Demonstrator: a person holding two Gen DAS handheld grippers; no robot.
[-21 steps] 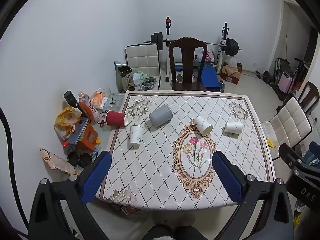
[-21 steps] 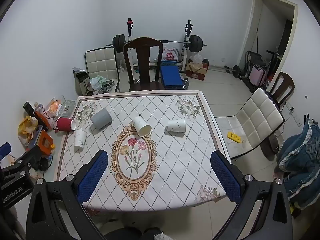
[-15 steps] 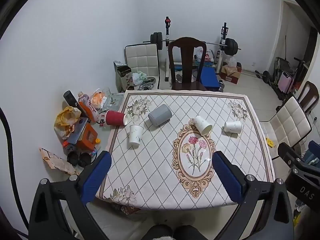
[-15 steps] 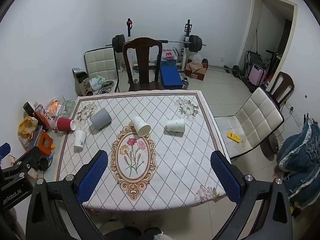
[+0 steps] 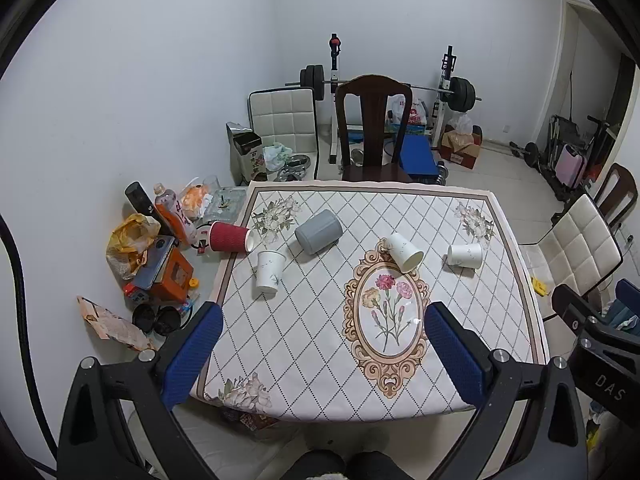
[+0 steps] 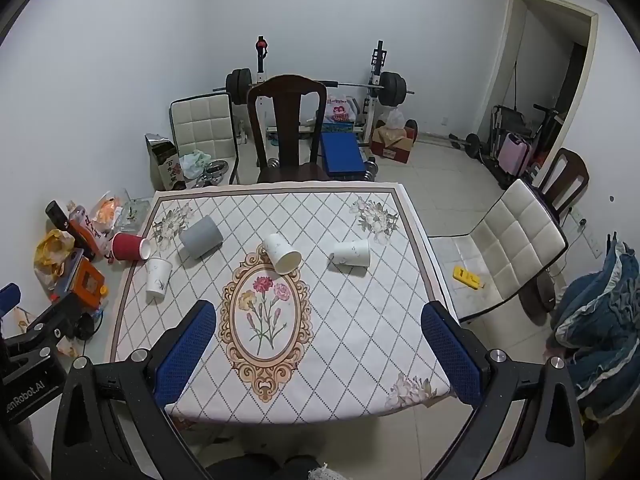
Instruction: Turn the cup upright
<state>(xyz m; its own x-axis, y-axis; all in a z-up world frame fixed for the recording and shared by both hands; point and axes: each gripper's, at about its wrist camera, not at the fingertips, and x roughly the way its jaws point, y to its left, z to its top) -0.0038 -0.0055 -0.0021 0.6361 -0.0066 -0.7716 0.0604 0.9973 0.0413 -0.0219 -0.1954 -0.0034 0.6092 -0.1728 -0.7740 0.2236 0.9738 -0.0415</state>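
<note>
Spare-room gym gear lines the back wall behind a table (image 5: 500,320) dressed in a diamond-quilted floral cloth, where five cups wait to be set right. Four lie on their sides: a red cup (image 5: 229,237) at the left edge of the cloth in the left wrist view, a grey cup (image 5: 319,231) just right of it, a white cup (image 5: 405,253) at the top of the carnation medallion near frame centre, and a second white cup (image 5: 465,255) well apart to the right. A third white cup (image 5: 270,272), left of centre below the red one, stands on its narrow end, mouth up.

No cup is yet touched; the job appears to be at its opening approach. The next move likely calls for choosing one tipped cup, descending to its side wall and closing gently, as paper walls would probably crush or roll.

Both tools hover high over the near edge of the table, tilted down at it. The left gripper (image 5: 322,346) and right gripper (image 6: 318,344) each show blue pads spread wide, holding nothing, well apart from every cup.
</note>
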